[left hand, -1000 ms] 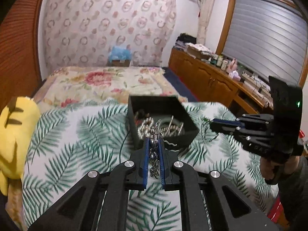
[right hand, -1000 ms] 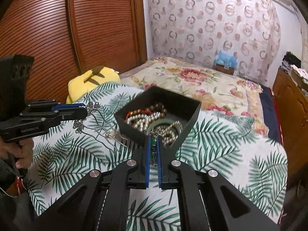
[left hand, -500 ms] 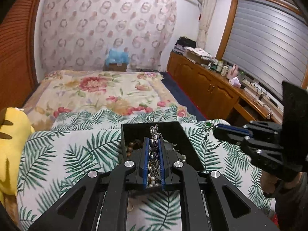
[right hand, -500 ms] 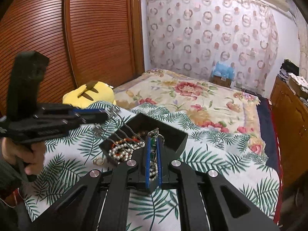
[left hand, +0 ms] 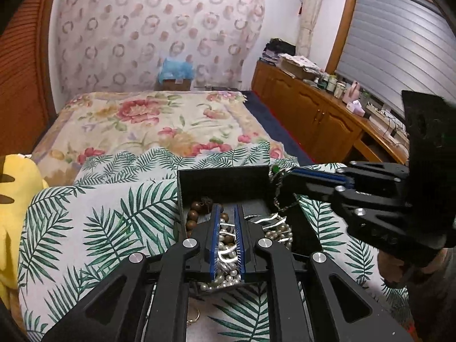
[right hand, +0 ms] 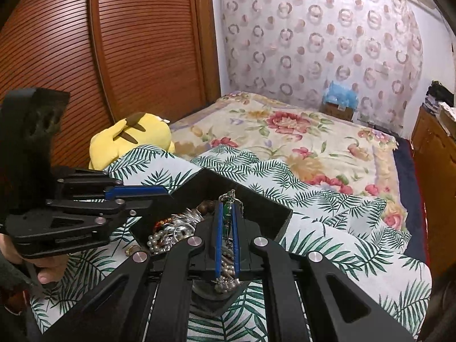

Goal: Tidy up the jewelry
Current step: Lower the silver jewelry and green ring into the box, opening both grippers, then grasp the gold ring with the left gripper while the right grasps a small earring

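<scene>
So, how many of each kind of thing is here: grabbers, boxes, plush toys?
Grippers: 2 (left gripper, right gripper)
Black box: 1
Yellow plush toy: 1
Total: 4

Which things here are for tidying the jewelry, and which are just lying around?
For the job:
- black box with pearls and brown beads
- silver chain in the right gripper
- silver hairpin in the left gripper
- gold ring

Just lying about:
- yellow plush toy
- floral bedspread
- wooden cabinets
</scene>
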Motion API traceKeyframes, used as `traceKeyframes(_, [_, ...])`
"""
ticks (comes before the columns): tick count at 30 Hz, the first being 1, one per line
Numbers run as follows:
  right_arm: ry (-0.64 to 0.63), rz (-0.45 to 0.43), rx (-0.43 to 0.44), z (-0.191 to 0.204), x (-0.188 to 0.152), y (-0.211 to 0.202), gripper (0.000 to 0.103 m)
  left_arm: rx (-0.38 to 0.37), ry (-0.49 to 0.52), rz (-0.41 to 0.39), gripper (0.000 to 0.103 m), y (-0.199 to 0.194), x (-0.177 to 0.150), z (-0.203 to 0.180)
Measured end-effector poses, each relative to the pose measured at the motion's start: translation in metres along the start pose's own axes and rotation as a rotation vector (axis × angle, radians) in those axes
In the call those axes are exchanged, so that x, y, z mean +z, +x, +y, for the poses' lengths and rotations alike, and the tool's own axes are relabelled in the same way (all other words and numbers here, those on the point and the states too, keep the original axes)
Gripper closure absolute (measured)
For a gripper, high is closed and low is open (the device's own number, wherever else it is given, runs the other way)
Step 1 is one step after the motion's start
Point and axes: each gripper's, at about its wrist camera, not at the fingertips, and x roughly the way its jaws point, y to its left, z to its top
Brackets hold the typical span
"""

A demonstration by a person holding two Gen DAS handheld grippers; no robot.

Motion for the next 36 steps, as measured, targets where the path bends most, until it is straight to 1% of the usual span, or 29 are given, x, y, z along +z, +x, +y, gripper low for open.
traceKeyframes(1, [-0.002, 0.002, -0.002, 0.000, -0.001, 0.002, 0.096, 0.002, 0.001, -0.001, 0.093, -0.001, 0.000, -0.001])
traceKeyframes(3, [-0.005, 0.004, -0.008, 0.002, -0.002, 0.004, 0.094, 0.014, 0.004, -0.003, 0.087, -0.004, -0.001, -0.001])
traceKeyframes(4, [-0.007, 0.004, -0.008, 0.003, -0.003, 0.005, 0.094, 0.018, 0.006, -0.005, 0.077, -0.006, -0.002, -0.001])
traceKeyframes(5, [-0.011, 0.005, -0.008, 0.005, -0.003, 0.006, 0.094, 0.021, 0.006, -0.009, 0.071, -0.008, -0.004, 0.000])
traceKeyframes(7, [-0.011, 0.008, -0.007, 0.005, -0.004, 0.005, 0.094, 0.032, 0.002, -0.011, 0.068, -0.013, -0.006, 0.003])
traceKeyframes(9, [-0.009, 0.005, -0.008, 0.006, -0.005, 0.003, 0.091, 0.048, -0.002, -0.014, 0.063, -0.019, -0.010, 0.007])
traceKeyframes(11, [-0.009, 0.003, -0.010, 0.007, -0.005, 0.002, 0.089, 0.067, -0.006, -0.022, 0.048, -0.026, -0.014, 0.012])
traceKeyframes(12, [-0.008, 0.002, -0.011, 0.007, -0.006, 0.001, 0.089, 0.076, -0.008, -0.024, 0.046, -0.029, -0.017, 0.015])
traceKeyframes(13, [-0.006, 0.000, -0.012, 0.008, -0.007, -0.002, 0.089, 0.085, -0.008, -0.023, 0.042, -0.031, -0.018, 0.016])
traceKeyframes(14, [-0.003, -0.002, -0.012, 0.009, -0.010, -0.005, 0.089, 0.095, -0.007, -0.023, 0.035, -0.034, -0.020, 0.018])
traceKeyframes(17, [-0.004, -0.005, -0.013, 0.014, -0.019, -0.016, 0.089, 0.121, 0.006, -0.021, 0.022, -0.042, -0.028, 0.024])
traceKeyframes(19, [-0.006, -0.008, -0.012, 0.019, -0.025, -0.024, 0.086, 0.140, 0.012, -0.014, 0.019, -0.044, -0.032, 0.028])
traceKeyframes(21, [-0.004, -0.010, -0.007, 0.024, -0.032, -0.031, 0.072, 0.148, 0.017, -0.007, 0.017, -0.046, -0.039, 0.030])
traceKeyframes(22, [-0.002, -0.010, -0.004, 0.026, -0.035, -0.034, 0.070, 0.153, 0.021, -0.001, 0.016, -0.046, -0.042, 0.032])
traceKeyframes(24, [-0.001, 0.002, 0.007, 0.032, -0.046, -0.040, 0.070, 0.165, 0.028, 0.018, 0.014, -0.044, -0.050, 0.034])
traceKeyframes(28, [0.003, 0.044, 0.020, 0.041, -0.067, -0.045, 0.069, 0.165, 0.053, 0.071, 0.014, -0.036, -0.068, 0.035])
traceKeyframes(32, [-0.002, 0.106, 0.028, 0.051, -0.088, -0.037, 0.069, 0.166, 0.056, 0.110, 0.014, -0.028, -0.080, 0.037])
traceKeyframes(36, [-0.017, 0.158, 0.034, 0.058, -0.102, -0.025, 0.069, 0.160, 0.062, 0.129, 0.014, -0.023, -0.083, 0.037])
